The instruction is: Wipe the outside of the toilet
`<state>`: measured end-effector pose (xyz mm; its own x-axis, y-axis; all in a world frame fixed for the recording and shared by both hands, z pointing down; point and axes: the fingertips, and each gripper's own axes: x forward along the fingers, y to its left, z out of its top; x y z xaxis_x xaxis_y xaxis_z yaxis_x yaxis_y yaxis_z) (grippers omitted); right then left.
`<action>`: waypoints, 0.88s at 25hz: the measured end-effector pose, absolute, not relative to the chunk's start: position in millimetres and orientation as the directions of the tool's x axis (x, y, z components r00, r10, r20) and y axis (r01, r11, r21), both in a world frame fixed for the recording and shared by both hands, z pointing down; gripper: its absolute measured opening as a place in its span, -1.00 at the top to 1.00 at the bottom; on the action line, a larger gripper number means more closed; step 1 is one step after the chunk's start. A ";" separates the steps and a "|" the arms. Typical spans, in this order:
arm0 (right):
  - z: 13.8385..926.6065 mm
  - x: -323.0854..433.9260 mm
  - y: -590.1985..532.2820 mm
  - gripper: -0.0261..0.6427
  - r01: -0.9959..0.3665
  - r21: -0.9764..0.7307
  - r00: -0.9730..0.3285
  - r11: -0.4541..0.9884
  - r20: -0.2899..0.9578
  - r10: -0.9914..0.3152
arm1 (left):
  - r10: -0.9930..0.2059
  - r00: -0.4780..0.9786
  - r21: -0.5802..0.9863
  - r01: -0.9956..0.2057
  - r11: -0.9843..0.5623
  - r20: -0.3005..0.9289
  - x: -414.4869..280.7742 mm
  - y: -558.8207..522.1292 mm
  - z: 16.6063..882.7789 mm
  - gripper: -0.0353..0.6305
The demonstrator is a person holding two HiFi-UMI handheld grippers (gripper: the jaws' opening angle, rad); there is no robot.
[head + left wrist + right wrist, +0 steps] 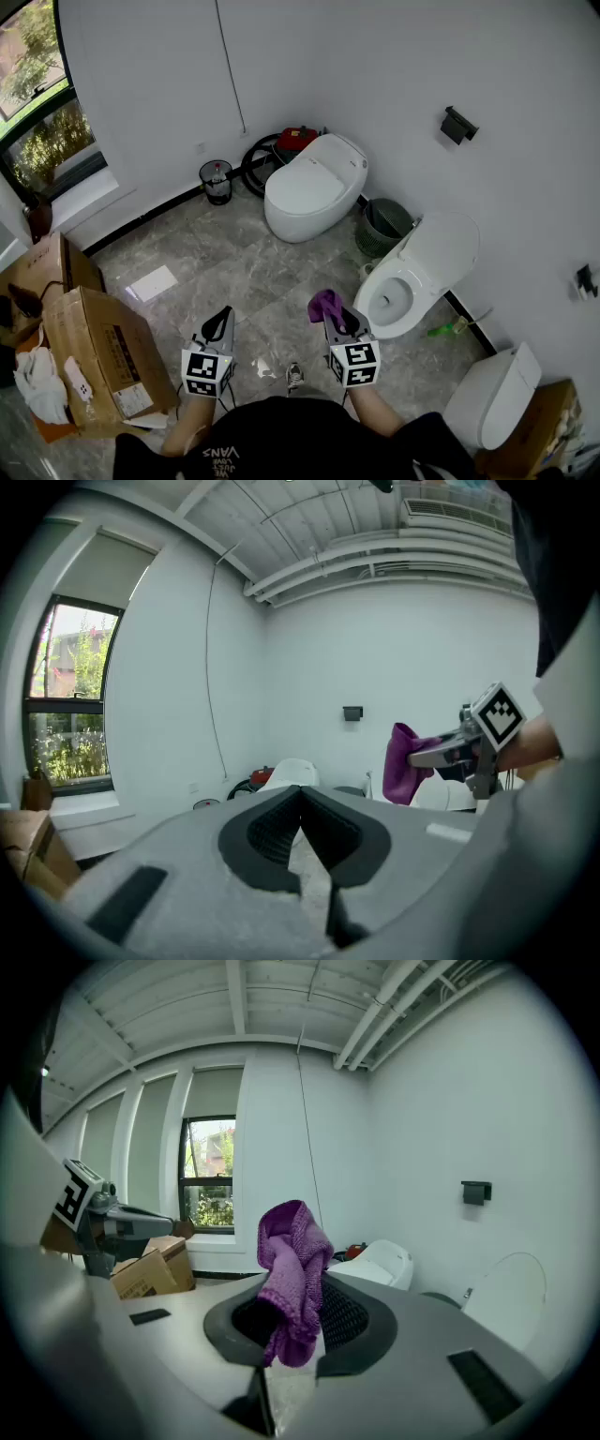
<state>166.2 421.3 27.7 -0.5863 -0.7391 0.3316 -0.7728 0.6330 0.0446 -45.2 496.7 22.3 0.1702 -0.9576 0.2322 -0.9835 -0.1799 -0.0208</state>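
Observation:
An open white toilet (412, 281) with its lid raised stands by the right wall. A second toilet (309, 187) with a closed lid sits farther back. My right gripper (330, 317) hovers just left of the open bowl, shut on a purple cloth (325, 303). In the right gripper view that cloth (292, 1269) hangs bunched between the jaws of the right gripper (298, 1290). My left gripper (220, 326) is over the floor to the left. Its jaws meet with nothing held in the left gripper view (300, 794). The cloth (401, 761) shows there too.
A black bin (217, 181) and red machine (295, 139) stand by the back wall. A green basket (384, 227) sits between the toilets. Cardboard boxes (94, 356) fill the left. A green brush (450, 328) lies by the right wall, and another white fixture (492, 394) stands behind it.

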 end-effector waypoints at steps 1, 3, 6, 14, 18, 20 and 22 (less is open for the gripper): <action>27.7 167.9 415.7 0.68 -0.771 0.034 -0.593 0.636 0.326 -0.737 | -0.957 0.170 -0.017 -0.984 -0.179 0.234 -42.2 490.9 22.5 0.88; 27.8 171.4 402.7 0.67 -0.767 0.020 -0.603 0.641 0.317 -0.732 | -0.956 0.169 -0.012 -0.984 -0.177 0.239 -36.2 478.3 23.4 0.88; 29.4 177.8 376.9 0.67 -0.761 0.023 -0.610 0.649 0.317 -0.726 | -0.960 0.158 -0.012 -0.986 -0.165 0.233 -28.0 455.4 24.4 0.88; 44.3 198.2 311.6 0.67 -0.741 0.010 -0.629 0.671 0.341 -0.699 | -0.964 0.119 -0.006 -0.992 -0.124 0.236 -6.9 403.2 33.4 0.88; 55.0 201.3 284.0 0.67 -0.745 0.004 -0.619 0.667 0.366 -0.695 | -0.959 0.107 -0.006 -0.994 -0.112 0.262 -8.6 381.0 40.0 0.88; 61.3 200.2 273.2 0.67 -0.748 0.001 -0.613 0.663 0.380 -0.692 | -0.959 0.099 0.000 -0.995 -0.103 0.264 -14.4 368.0 43.9 0.88; 66.7 193.9 259.6 0.67 -0.753 0.004 -0.604 0.658 0.391 -0.695 | -0.958 0.105 0.012 -0.994 -0.106 0.266 -23.1 351.3 47.6 0.88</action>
<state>193.9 259.6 66.7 -0.6041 -0.6946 0.3906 -0.7534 0.6575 0.0040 -23.1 351.3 47.6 0.1048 -0.9582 0.2663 -0.9943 -0.1055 0.0116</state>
